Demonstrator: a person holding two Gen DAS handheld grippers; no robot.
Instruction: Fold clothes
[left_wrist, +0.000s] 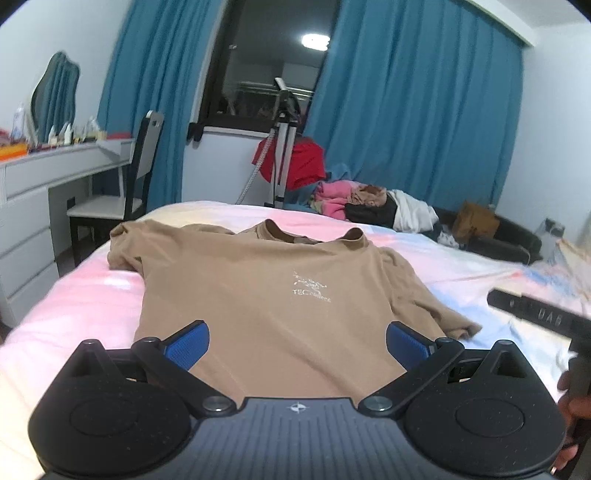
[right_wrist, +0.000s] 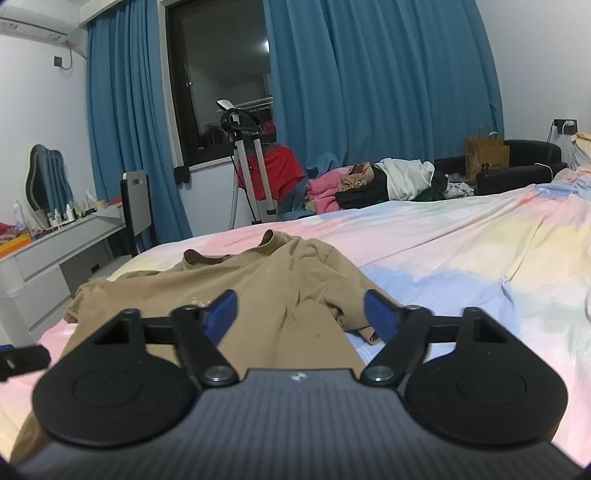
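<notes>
Item: tan T-shirt, one. Lies chest-up on the pastel bedsheet, collar at the far end, hem toward the near edge and running under both tools. Spread flat, probably so the fold lines can be read before any lifting. The left sleeve is bunched toward the far left; the right sleeve trails out to the near right, slightly crumpled. Neither has been turned in yet, so the folding looks barely begun.

Item: left tool. Released, jaws spread wide, nothing between the blue pads. It hangs over the lower middle of the shirt, tilted a little downward, apparently placed to choose a hold near the hem.

Item: right tool. Jaws apart, clamping nothing; the shirt's right side and the sleeve cuff lie below and beyond the gap. Whether a pad brushes the cloth cannot be told. It seems placed to take that edge.

Item: pile of mixed clothes, far right beyond the bed, well apart from the shirt; likely waiting their turn.
</notes>
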